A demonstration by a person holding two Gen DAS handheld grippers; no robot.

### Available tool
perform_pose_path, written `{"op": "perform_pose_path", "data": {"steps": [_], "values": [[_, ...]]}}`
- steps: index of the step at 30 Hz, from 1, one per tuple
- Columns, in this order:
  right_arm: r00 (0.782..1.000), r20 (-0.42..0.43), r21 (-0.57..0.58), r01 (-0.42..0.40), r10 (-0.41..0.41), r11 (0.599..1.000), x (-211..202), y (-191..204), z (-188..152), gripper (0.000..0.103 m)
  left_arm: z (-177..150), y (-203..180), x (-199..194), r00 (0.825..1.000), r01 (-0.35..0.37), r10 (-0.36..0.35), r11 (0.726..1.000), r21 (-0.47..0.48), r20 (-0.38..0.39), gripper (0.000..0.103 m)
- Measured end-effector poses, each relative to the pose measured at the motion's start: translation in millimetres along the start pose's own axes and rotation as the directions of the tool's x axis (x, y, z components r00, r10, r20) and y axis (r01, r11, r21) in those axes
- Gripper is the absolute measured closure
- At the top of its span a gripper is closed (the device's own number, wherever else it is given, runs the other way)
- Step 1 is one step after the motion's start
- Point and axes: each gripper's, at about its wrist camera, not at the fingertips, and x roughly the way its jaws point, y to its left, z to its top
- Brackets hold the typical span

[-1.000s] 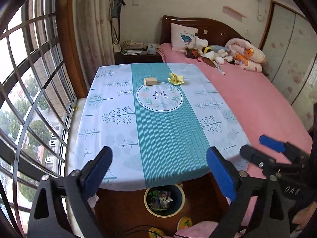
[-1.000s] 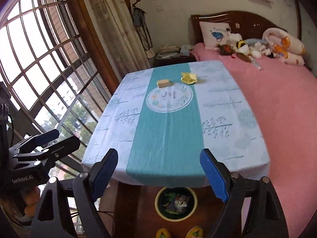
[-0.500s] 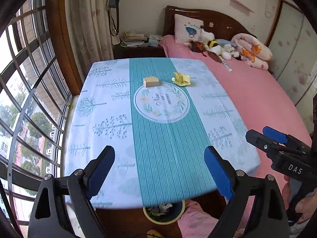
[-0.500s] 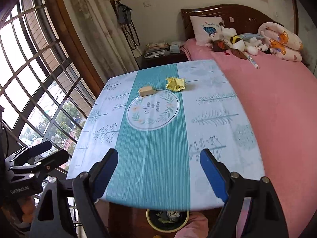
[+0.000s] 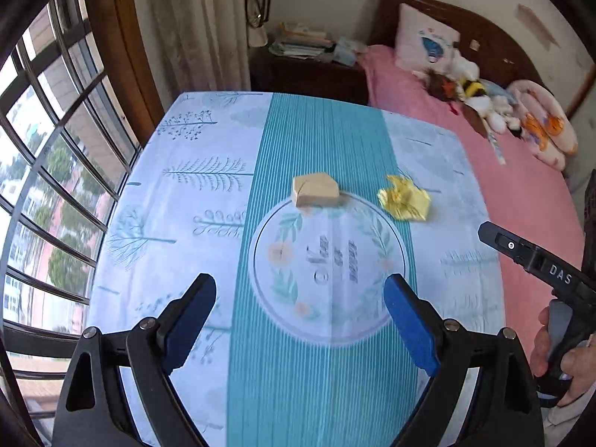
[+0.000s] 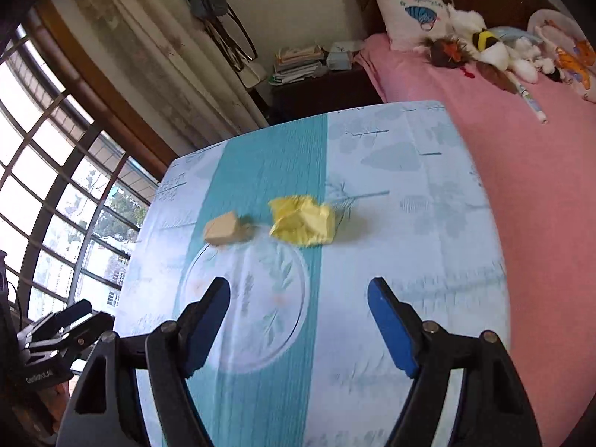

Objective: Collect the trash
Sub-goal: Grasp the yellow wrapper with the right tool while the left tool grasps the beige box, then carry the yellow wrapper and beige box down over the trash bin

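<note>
A crumpled yellow wrapper point(image 5: 405, 201) lies on the table past the round print; it also shows in the right wrist view point(image 6: 303, 220). A tan block point(image 5: 315, 193) lies to its left, also in the right wrist view point(image 6: 224, 230). My left gripper point(image 5: 300, 311) is open and empty above the table's near half. My right gripper point(image 6: 298, 313) is open and empty, short of the wrapper. The right gripper also shows at the right edge of the left wrist view point(image 5: 536, 257).
The table point(image 5: 178, 201) has a blue and teal cloth. A pink bed point(image 6: 521, 171) with plush toys borders its right side. A barred window point(image 5: 44, 156) is on the left. A dark nightstand point(image 6: 320, 89) with papers stands behind.
Both grippers have moved forward and lower over the table toward the block and wrapper. The bin under the table's near edge has left view.
</note>
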Motion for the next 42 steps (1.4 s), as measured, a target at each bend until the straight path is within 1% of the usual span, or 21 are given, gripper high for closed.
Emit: {"op": "perform_pose_path", "data": {"steps": [4,6,9,12,14,15,17,18,20,23,25,28,32,33,34,36,37,38,39,40,42], "values": [[0.998,-0.065,0.023,-0.023,0.024,0.999,59.9,-23.3,38.7,0.026,28.6,-5.6,41.6,0.999,-0.019,0.018,0.999,-0.040,-0.026,0.012],[0.995,-0.095,0.027,-0.034,0.036,0.999,84.5,-29.4,48.8,0.030,38.2,-5.7,57.4,0.999,-0.029,0.027,0.998,-0.050,-0.035,0.012],[0.986,-0.148,0.037,-0.067,0.072,0.997,116.7,-36.1,57.9,0.031,50.8,-7.0,81.6,0.998,-0.037,0.033,0.997,-0.063,-0.060,0.012],[0.977,-0.183,0.015,-0.107,0.108,0.994,134.6,-31.9,58.7,0.035,60.2,-8.5,105.9,0.995,-0.043,0.036,0.996,-0.073,-0.091,0.012],[0.972,-0.198,-0.016,-0.135,0.129,0.991,140.2,-25.0,56.4,0.038,64.5,-9.0,116.0,0.994,-0.043,0.035,0.996,-0.078,-0.103,0.012],[0.969,-0.203,-0.033,-0.148,0.139,0.988,142.4,-21.6,55.6,0.043,66.5,-9.5,120.9,0.993,-0.044,0.035,0.996,-0.079,-0.109,0.012],[0.966,-0.211,-0.079,-0.171,0.151,0.982,145.7,-14.5,53.0,0.047,70.5,-10.4,130.9,0.992,-0.041,0.031,0.995,-0.086,-0.119,0.012],[0.963,-0.219,-0.104,-0.186,0.160,0.977,146.8,-10.7,51.8,0.054,71.8,-11.0,134.6,0.992,-0.041,0.030,0.995,-0.089,-0.124,0.012],[0.955,-0.239,-0.146,-0.214,0.175,0.966,149.5,-3.7,49.2,0.061,75.7,-11.8,144.8,0.990,-0.045,0.032,0.995,-0.093,-0.138,0.012],[0.962,-0.220,-0.218,-0.212,0.164,0.952,146.4,3.5,45.8,0.065,80.7,-11.9,158.5,0.987,-0.048,0.033,0.994,-0.095,-0.158,0.012],[0.961,-0.218,-0.237,-0.222,0.171,0.946,144.1,4.2,45.6,0.067,83.3,-14.0,167.3,0.984,-0.041,0.025,0.995,-0.086,-0.174,0.012],[0.957,-0.220,-0.222,-0.239,0.190,0.945,142.1,-2.4,45.2,0.068,85.3,-21.1,179.6,0.979,-0.031,0.022,0.999,-0.042,-0.201,0.012],[0.950,-0.223,-0.175,-0.260,0.219,0.949,141.3,-12.7,43.5,0.068,85.6,-27.7,194.7,0.972,-0.046,0.052,0.998,0.032,-0.230,0.013],[0.949,-0.222,-0.169,-0.264,0.224,0.950,141.3,-13.6,42.7,0.068,85.6,-28.3,197.1,0.971,-0.048,0.057,0.998,0.042,-0.233,0.016],[0.949,-0.220,-0.165,-0.266,0.227,0.950,140.9,-14.3,41.8,0.068,85.4,-29.1,199.9,0.970,-0.048,0.059,0.997,0.053,-0.238,0.022],[0.949,-0.215,-0.160,-0.269,0.232,0.950,140.0,-16.0,40.6,0.068,85.6,-29.3,205.1,0.965,-0.045,0.060,0.997,0.064,-0.254,0.030],[0.949,-0.213,-0.160,-0.269,0.233,0.950,139.7,-16.1,40.1,0.068,86.6,-30.6,205.3,0.968,-0.052,0.068,0.996,0.074,-0.242,0.033],[0.949,-0.210,-0.159,-0.269,0.233,0.950,139.3,-16.0,39.8,0.068,87.0,-31.5,206.0,0.968,-0.055,0.073,0.995,0.083,-0.241,0.034],[0.950,-0.209,-0.157,-0.268,0.233,0.950,139.1,-16.0,39.3,0.068,87.3,-32.6,206.2,0.968,-0.060,0.080,0.994,0.090,-0.236,0.040],[0.950,-0.207,-0.156,-0.268,0.233,0.951,139.0,-15.8,38.8,0.068,87.4,-33.9,205.5,0.970,-0.069,0.090,0.993,0.098,-0.226,0.043],[0.951,-0.204,-0.155,-0.266,0.233,0.951,138.5,-15.3,38.2,0.068,86.8,-33.6,205.1,0.971,-0.062,0.081,0.994,0.093,-0.225,0.043]]}}
